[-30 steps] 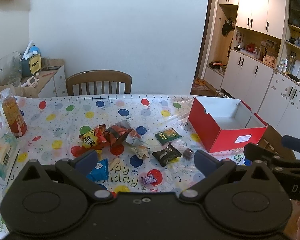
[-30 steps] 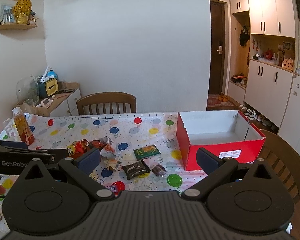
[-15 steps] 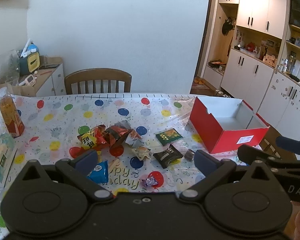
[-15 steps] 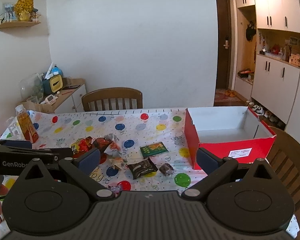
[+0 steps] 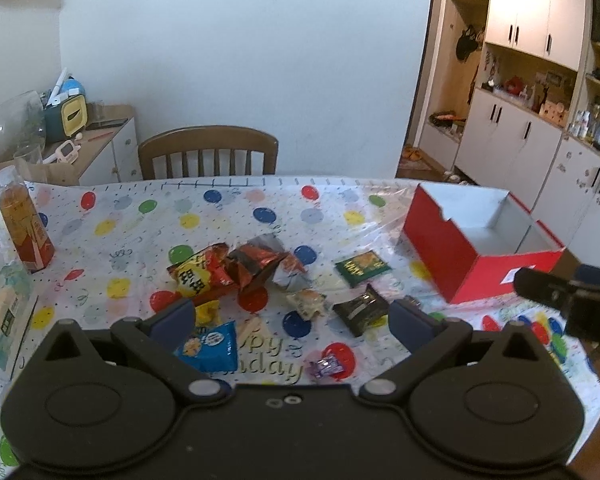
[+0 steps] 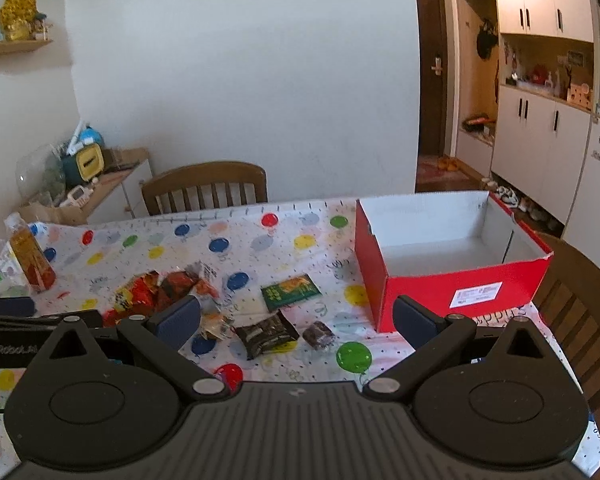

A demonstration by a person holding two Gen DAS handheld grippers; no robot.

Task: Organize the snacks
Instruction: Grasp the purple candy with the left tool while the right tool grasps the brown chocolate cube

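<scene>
Several snack packets lie mid-table: a red-yellow chip bag (image 5: pixel 202 272), a crumpled red foil bag (image 5: pixel 256 264), a green packet (image 5: pixel 362 266), a black packet (image 5: pixel 360 308), a blue triangular packet (image 5: pixel 212 346) and a small purple candy (image 5: pixel 326 366). An open, empty red box (image 5: pixel 480 240) stands at the right, also in the right wrist view (image 6: pixel 452 264). My left gripper (image 5: pixel 290 322) is open and empty above the near snacks. My right gripper (image 6: pixel 296 320) is open and empty above the black packet (image 6: pixel 266 334) and a small brown snack (image 6: pixel 318 334).
An orange drink bottle (image 5: pixel 22 226) and a pale tissue pack (image 5: pixel 0 320) stand at the left. A wooden chair (image 5: pixel 208 154) sits behind the table, another chair (image 6: pixel 580 304) at the right. The balloon tablecloth (image 5: pixel 260 208) covers the table.
Both grippers have shifted slightly; the right view has drifted right, then back toward the box. Both stay open. Nothing on the table has moved.
</scene>
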